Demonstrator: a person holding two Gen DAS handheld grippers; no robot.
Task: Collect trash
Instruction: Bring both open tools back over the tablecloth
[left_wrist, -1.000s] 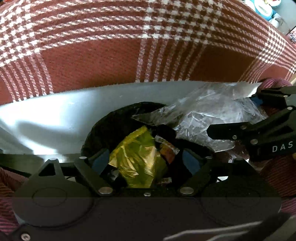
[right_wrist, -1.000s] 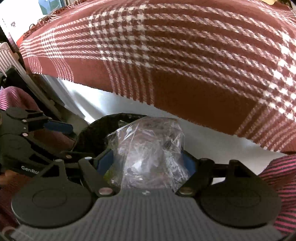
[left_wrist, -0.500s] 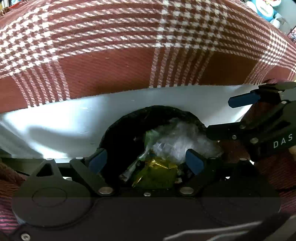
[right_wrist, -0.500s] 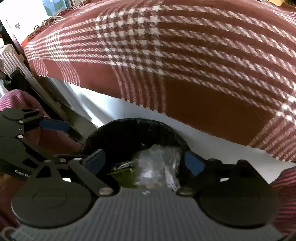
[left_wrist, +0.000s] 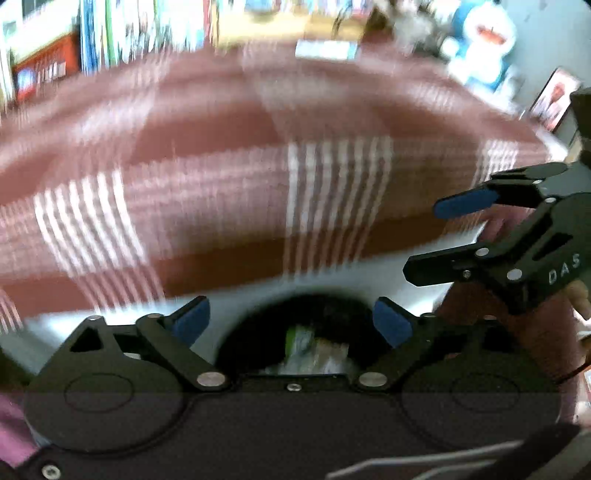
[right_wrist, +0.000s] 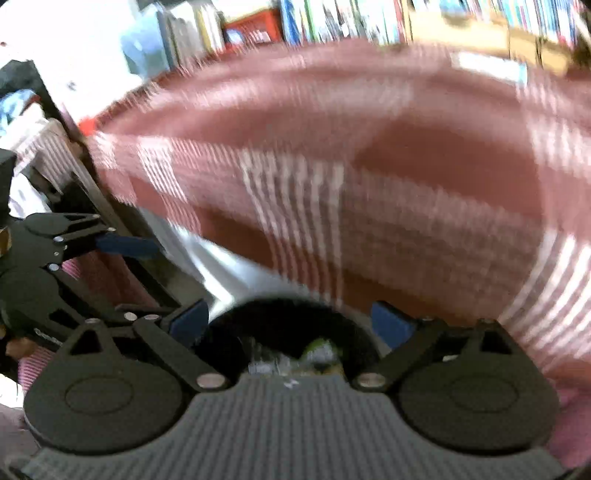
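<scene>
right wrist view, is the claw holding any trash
No: the right claw is open with nothing between its pads, and the wrappers lie below in the black bin.

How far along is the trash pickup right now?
Done: wrappers lie inside the black bin, below the plaid cloth. In hand: nothing; the left gripper is opening with nothing between its fingers, and the right gripper is open and empty. Left: the blur hides any remaining trash.
</scene>
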